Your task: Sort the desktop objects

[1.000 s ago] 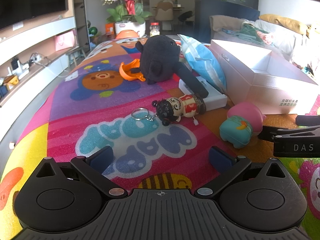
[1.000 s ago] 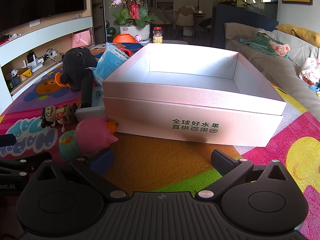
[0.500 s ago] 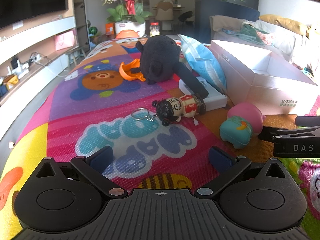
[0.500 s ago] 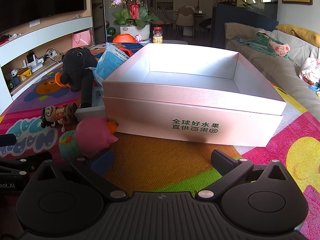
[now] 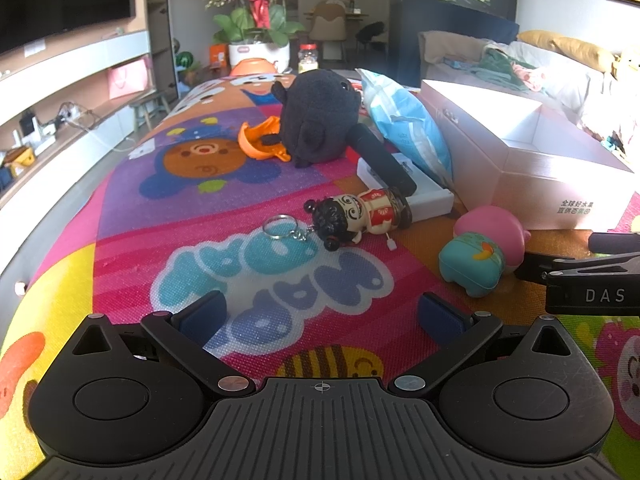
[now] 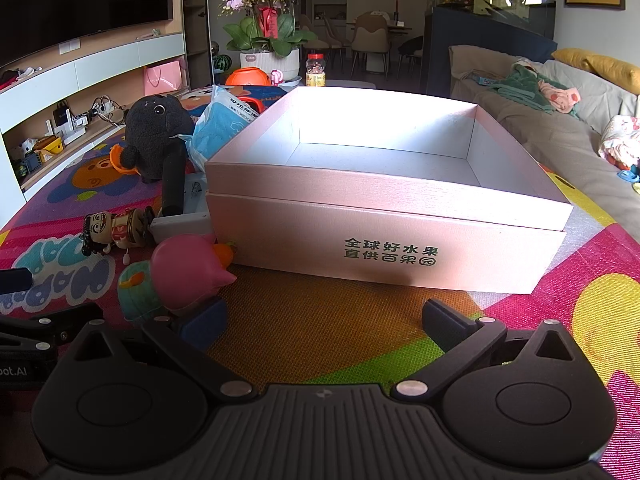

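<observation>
An open pink box [image 6: 384, 236] stands on the colourful mat and is empty; it also shows at the right of the left wrist view [image 5: 520, 148]. Left of it lie a pink toy [image 6: 188, 268] [image 5: 496, 232], a teal toy [image 5: 472, 262] [image 6: 136, 288], a doll keychain [image 5: 356, 214] [image 6: 114, 230], a black plush [image 5: 316, 118] [image 6: 156, 136], a blue packet [image 5: 404, 128] and a white flat box [image 5: 424, 196]. My left gripper [image 5: 322, 314] is open and empty, short of the keychain. My right gripper [image 6: 324, 320] is open and empty before the box, its left finger beside the pink toy.
An orange toy [image 5: 260, 142] lies beside the plush. A black stick [image 5: 382, 160] rests across the white flat box. A flower pot [image 6: 270, 60] and a jar [image 6: 315, 70] stand at the mat's far end. A sofa [image 6: 560, 120] runs along the right.
</observation>
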A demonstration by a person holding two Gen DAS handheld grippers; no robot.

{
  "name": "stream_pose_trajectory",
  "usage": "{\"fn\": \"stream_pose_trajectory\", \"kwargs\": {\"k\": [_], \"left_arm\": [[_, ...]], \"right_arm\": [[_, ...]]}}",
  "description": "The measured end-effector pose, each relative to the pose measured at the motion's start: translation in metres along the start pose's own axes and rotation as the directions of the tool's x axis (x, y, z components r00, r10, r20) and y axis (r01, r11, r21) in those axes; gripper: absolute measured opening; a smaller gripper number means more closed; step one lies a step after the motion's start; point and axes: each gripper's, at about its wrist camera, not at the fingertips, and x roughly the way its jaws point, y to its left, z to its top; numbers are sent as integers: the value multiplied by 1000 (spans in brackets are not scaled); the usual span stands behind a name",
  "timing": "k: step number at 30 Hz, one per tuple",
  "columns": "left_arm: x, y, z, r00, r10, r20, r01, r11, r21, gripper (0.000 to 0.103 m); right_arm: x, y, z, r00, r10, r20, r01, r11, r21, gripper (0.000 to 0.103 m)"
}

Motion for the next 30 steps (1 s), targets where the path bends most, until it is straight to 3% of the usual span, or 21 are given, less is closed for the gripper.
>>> {"fn": "stream_pose_trajectory", "kwargs": {"k": [6,9,13,17,20,26,30], "left_arm": [[1,1,1,1000,-7,-11,7,1000,-3,103],[1,3,2,1000,-19,-25,19,1000,3,103],[2,4,5,998,-31,-47,32,999,21,103],[0,4,8,997,-47,-63,49,999,25,103],[-3,8,19,993,-112,-32,112,994,-19,103],[15,2,49,999,-33,25,32,999,11,103],[24,5,52,999,41,34,-44,995,93,103]], "right_arm": [[0,0,-1,1000,7,-11,-7,1000,1,103],[-6,-2,7,995,44,-93,-46,999,-14,103],[-17,5,0,987,21,-161,-23,1000,-10,103],[-23,7,-13,994,4,-107,-6,1000,-22,103],[-23,7,-12,994,4,-108,-6,1000,-23,103],[-25,6,-12,995,10,-95,-13,999,-30,103],[-34,19,-9,995,73,-61,-83,983,-164,103]]}}
